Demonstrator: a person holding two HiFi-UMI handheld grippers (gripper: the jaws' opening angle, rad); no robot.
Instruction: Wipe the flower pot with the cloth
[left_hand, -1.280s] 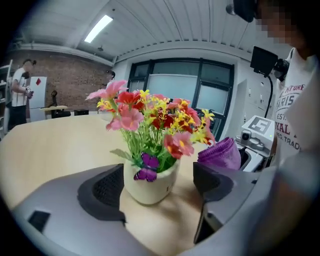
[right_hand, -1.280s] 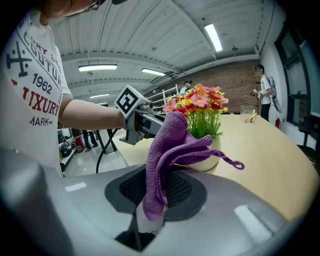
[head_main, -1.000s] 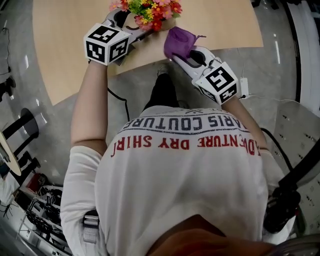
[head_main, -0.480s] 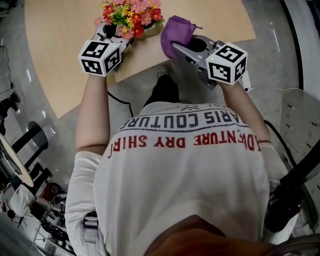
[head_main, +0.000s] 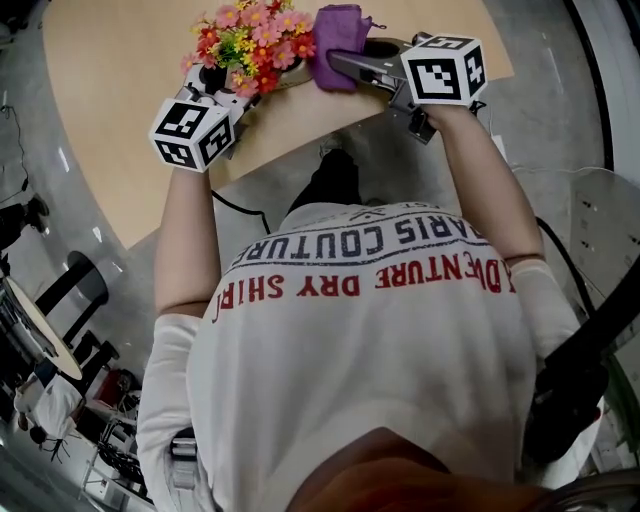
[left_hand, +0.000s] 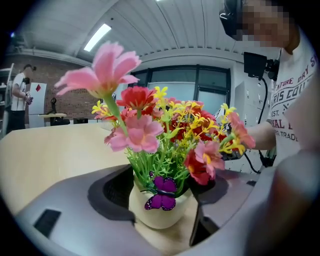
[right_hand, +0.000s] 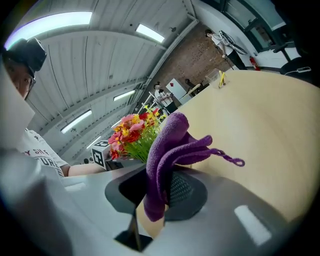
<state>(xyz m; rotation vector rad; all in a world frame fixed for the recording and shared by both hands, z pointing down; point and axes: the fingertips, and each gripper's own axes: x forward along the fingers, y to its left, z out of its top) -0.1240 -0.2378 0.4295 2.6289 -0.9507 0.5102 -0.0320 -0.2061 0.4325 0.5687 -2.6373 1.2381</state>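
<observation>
A cream flower pot (left_hand: 160, 212) with a purple butterfly and a bunch of pink, red and yellow flowers (head_main: 250, 40) stands near the front edge of the wooden table (head_main: 120, 80). My left gripper (head_main: 222, 88) reaches in from the left, and its pads press on both sides of the pot. My right gripper (head_main: 345, 62) is shut on a folded purple cloth (head_main: 335, 38) just to the right of the flowers. In the right gripper view the cloth (right_hand: 167, 145) stands up from the jaws, with the flowers (right_hand: 132, 132) a short way beyond it.
The table edge (head_main: 300, 120) runs just in front of my body. A black cable (head_main: 240, 205) lies on the grey floor below. Dark chairs (head_main: 70, 285) stand at the left and a black stand (head_main: 580, 380) at the lower right. People (left_hand: 20, 97) stand far off.
My right gripper has rolled and carried the cloth left and forward until it sits beside the flowers. The left gripper has stayed at the pot.
</observation>
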